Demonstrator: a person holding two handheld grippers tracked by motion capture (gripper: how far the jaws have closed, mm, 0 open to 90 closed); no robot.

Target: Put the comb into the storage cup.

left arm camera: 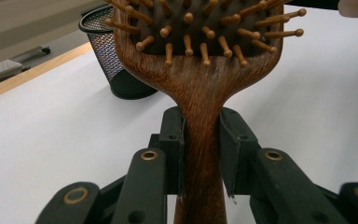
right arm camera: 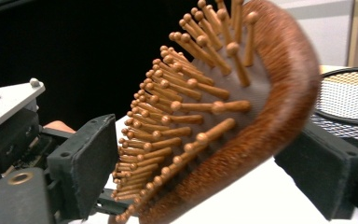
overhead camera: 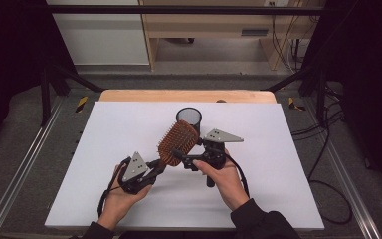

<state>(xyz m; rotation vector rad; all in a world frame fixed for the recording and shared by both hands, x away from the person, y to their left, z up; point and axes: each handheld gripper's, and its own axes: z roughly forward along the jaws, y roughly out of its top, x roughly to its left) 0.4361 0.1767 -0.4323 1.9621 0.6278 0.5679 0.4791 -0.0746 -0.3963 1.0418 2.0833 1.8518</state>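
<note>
The left tongs (left arm camera: 200, 154) are gripping the wooden handle of the hairbrush (left arm camera: 200, 70); in the left gripper view the two black pads are pressing on both sides of the narrow neck, just below the wide head. In the high view the left tongs (overhead camera: 155, 168) are sitting low at the left, and the left hand (overhead camera: 122, 191) is holding them from below.

The right tongs (right arm camera: 205, 163) are standing wide, with one pad on each side of the head of the hairbrush (right arm camera: 242, 116). The left pad is lying just beside the tips of the wooden pins and the right pad is near the rounded back; I cannot tell if either pad is really touching. In the high view the right tongs (overhead camera: 179, 158) are pointing to the left, toward the lower edge of the brush head, and the right hand (overhead camera: 226, 181) is carrying them.

The hairbrush (overhead camera: 178, 142) is being held above the white desk (overhead camera: 104, 149), tilted, with its handle going down to the left and its head rising to the right. Its pins are facing up toward the camera.

Behind the brush head, a black mesh cup (overhead camera: 188, 117) is standing upright on the desk, near the far edge. The same mesh cup (left arm camera: 107, 56) is appearing behind the brush in the left gripper view.
</note>
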